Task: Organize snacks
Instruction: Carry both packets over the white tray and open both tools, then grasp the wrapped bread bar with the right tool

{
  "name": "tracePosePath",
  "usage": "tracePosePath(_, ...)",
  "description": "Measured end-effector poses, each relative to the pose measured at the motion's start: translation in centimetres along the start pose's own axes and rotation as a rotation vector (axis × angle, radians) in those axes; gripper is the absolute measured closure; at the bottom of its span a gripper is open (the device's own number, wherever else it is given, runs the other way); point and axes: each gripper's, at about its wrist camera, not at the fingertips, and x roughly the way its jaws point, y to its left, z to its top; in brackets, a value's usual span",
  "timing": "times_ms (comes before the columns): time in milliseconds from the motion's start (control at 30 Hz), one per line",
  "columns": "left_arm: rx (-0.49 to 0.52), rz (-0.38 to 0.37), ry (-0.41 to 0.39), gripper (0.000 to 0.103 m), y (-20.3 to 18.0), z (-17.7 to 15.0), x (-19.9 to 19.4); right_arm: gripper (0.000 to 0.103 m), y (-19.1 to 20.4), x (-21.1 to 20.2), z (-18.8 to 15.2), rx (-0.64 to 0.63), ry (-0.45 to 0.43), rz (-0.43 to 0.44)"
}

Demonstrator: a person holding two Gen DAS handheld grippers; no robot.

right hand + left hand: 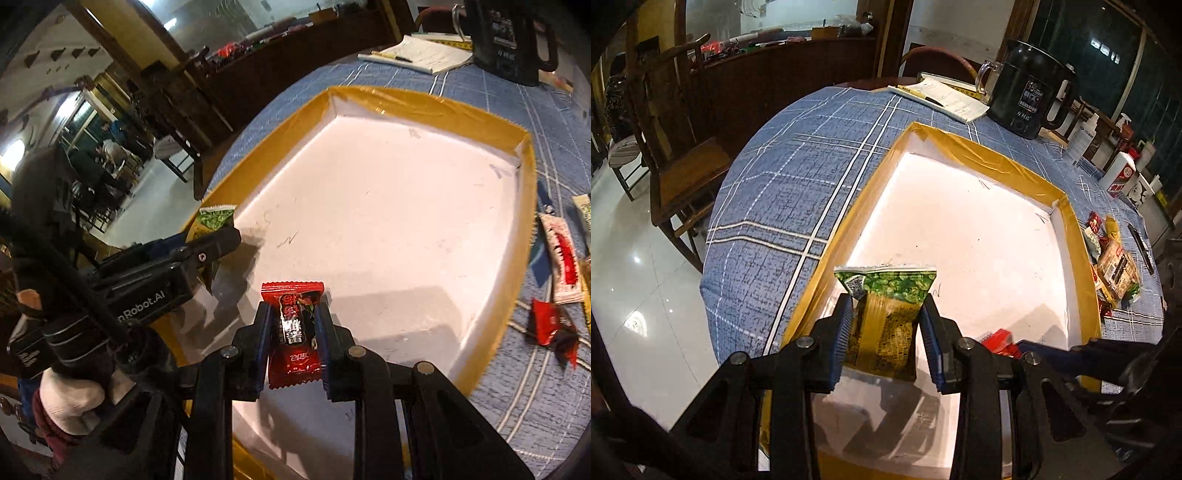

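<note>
1. The green snack packet [886,314] is pinched between the blue pads of the left gripper [886,325]; it is held above the near left corner of the tray [979,155], close to the taped left wall.
2. The red candy wrapper [293,332] is clamped upright by the right gripper [293,336], whose jaws are pressed tight on its sides, above the tray's near edge.
3. The tray's white floor is seen bare across its middle and far half, bounded on all visible sides by low walls edged in yellow-brown tape.
4. The two grippers are set near each other at the tray's near side, the left one [207,251] lying just left of the right.
5. More loose snacks [557,266] are scattered on the blue checked tablecloth [798,177] just beyond the tray's right wall.
6. A black kettle [1030,88] and a notepad [945,96] are placed well behind the far wall.
</note>
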Motion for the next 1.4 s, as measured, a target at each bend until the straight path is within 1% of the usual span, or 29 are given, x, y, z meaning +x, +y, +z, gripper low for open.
tracePosePath(100,-0.029,-0.009,-0.004,0.062,0.5,-0.1,-0.5,0.080,1.0,0.6,0.1,-0.008,0.005,-0.009)
tracePosePath(133,-0.036,-0.012,-0.009,0.061,0.6,-0.1,-0.7,0.079,1.2,0.7,0.2,-0.008,0.004,-0.013)
tracePosePath(200,-0.050,-0.015,-0.020,0.057,0.8,-0.2,-1.2,0.078,1.7,0.9,0.5,-0.010,0.002,-0.013)
tracePosePath(267,-0.080,-0.016,-0.030,0.057,1.2,-0.4,-2.1,0.078,2.1,0.8,0.4,-0.022,-0.012,-0.010)
tracePosePath(333,-0.100,-0.037,-0.053,0.057,1.1,-0.6,-3.4,0.078,2.4,0.3,0.3,-0.033,-0.039,0.005)
tracePosePath(367,-0.106,-0.045,-0.069,0.054,0.9,-0.8,-4.2,0.078,2.5,-0.3,0.2,-0.038,-0.056,0.009)
tracePosePath(400,-0.108,-0.056,-0.093,0.047,0.4,-1.2,-5.4,0.078,2.4,-1.0,0.0,-0.041,-0.076,0.010)
tracePosePath(433,-0.109,-0.066,-0.111,0.043,0.0,-1.4,-6.2,0.078,2.4,-1.5,-0.1,-0.042,-0.091,0.011)
tracePosePath(467,-0.109,-0.077,-0.128,0.035,-0.6,-1.6,-7.0,0.078,2.3,-2.3,-0.3,-0.040,-0.107,0.012)
tracePosePath(500,-0.101,-0.091,-0.145,0.030,-1.6,-1.9,-7.9,0.078,2.0,-3.1,-0.7,-0.034,-0.127,0.014)
tracePosePath(567,-0.074,-0.120,-0.158,0.028,-3.2,-2.3,-9.0,0.076,1.4,-4.8,-1.5,-0.031,-0.163,0.019)
tracePosePath(633,-0.032,-0.169,-0.160,0.027,-5.7,-2.9,-9.9,0.075,0.4,-6.8,-2.9,-0.019,-0.205,-0.003)
tracePosePath(667,-0.018,-0.193,-0.160,0.027,-6.6,-3.2,-10.1,0.075,-0.6,-8.0,-3.7,-0.006,-0.230,-0.015)
tracePosePath(700,0.001,-0.227,-0.159,0.026,-8.0,-3.5,-10.4,0.074,-1.1,-8.7,-4.4,0.005,-0.244,-0.026)
tracePosePath(767,0.036,-0.269,-0.149,0.026,-10.3,-4.0,-10.5,0.073,-2.6,-10.1,-5.8,0.030,-0.264,-0.051)
tracePosePath(867,0.111,-0.319,-0.120,0.026,-14.1,-4.4,-9.9,0.071,-6.4,-13.0,-8.2,0.071,-0.290,-0.125)
tracePosePath(1000,0.177,-0.358,-0.072,0.026,-18.1,-4.9,-8.6,0.070,-13.0,-17.2,-11.5,0.171,-0.315,-0.235)
tracePosePath(1067,0.197,-0.362,-0.055,0.026,-19.5,-5.1,-8.0,0.070,-16.2,-19.2,-12.9,0.229,-0.328,-0.291)
tracePosePath(1167,0.220,-0.370,-0.026,0.026,-21.6,-5.4,-7.0,0.070,-21.0,-21.8,-14.6,0.320,-0.342,-0.338)
tracePosePath(1300,0.242,-0.373,-0.003,0.026,-23.5,-5.5,-6.1,0.065,-25.9,-23.6,-14.3,0.388,-0.366,-0.390)
tracePosePath(1333,0.250,-0.370,-0.001,0.026,-23.9,-5.5,-5.9,0.062,-26.7,-23.7,-14.0,0.397,-0.371,-0.391)
tracePosePath(1400,0.264,-0.367,0.005,0.026,-24.5,-5.2,-5.5,0.060,-28.7,-23.5,-12.4,0.405,-0.373,-0.403)
